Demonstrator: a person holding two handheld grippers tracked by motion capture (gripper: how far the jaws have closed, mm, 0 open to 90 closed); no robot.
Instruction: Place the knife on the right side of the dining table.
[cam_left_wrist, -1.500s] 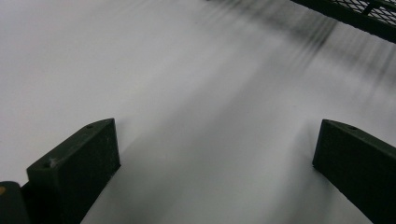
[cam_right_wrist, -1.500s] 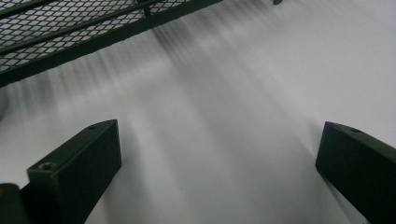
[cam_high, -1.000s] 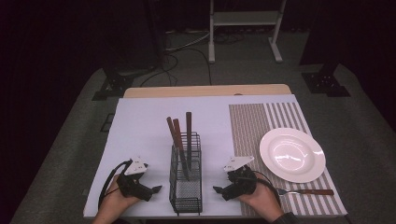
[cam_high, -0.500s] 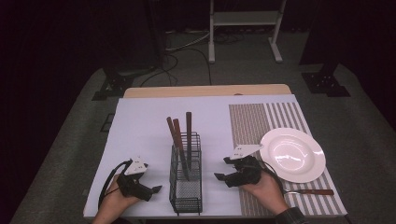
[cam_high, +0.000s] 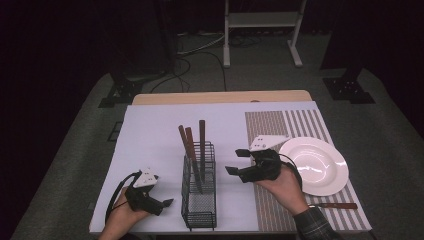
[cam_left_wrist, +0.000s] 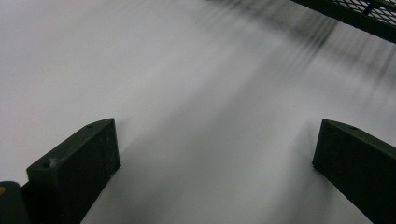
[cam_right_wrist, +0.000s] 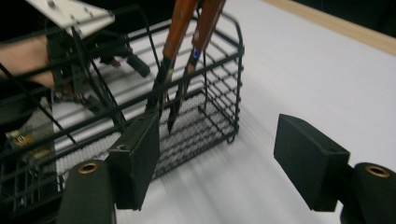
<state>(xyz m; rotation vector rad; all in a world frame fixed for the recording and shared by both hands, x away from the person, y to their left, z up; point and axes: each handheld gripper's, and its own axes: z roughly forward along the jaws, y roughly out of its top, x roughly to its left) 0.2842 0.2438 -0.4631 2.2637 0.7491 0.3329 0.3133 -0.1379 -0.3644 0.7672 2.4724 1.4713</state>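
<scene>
A black wire basket (cam_high: 200, 195) stands on the white table cover and holds three wooden-handled utensils (cam_high: 192, 140), leaning with handles up. My right gripper (cam_high: 236, 161) hovers above the table just right of the basket, pointing left at it. Its jaws have just closed partway and still stand open with nothing between them. In the right gripper view the gripper (cam_right_wrist: 217, 140) frames bare table beside the basket (cam_right_wrist: 219, 93) and the utensils (cam_right_wrist: 180, 28). My left gripper (cam_high: 164, 206) rests on the table left of the basket, open and empty, over bare white surface (cam_left_wrist: 215, 135).
A white plate (cam_high: 315, 165) sits on a striped placemat (cam_high: 270, 125) at the right. A wooden-handled knife (cam_high: 335, 205) lies near the placemat's front edge. Beyond the table, a dark floor with cables and a stand's white legs (cam_high: 260, 30).
My right gripper has lifted off the table and moved away from the front edge, now hovering beside the basket. The left gripper, basket and plate have stayed put.
</scene>
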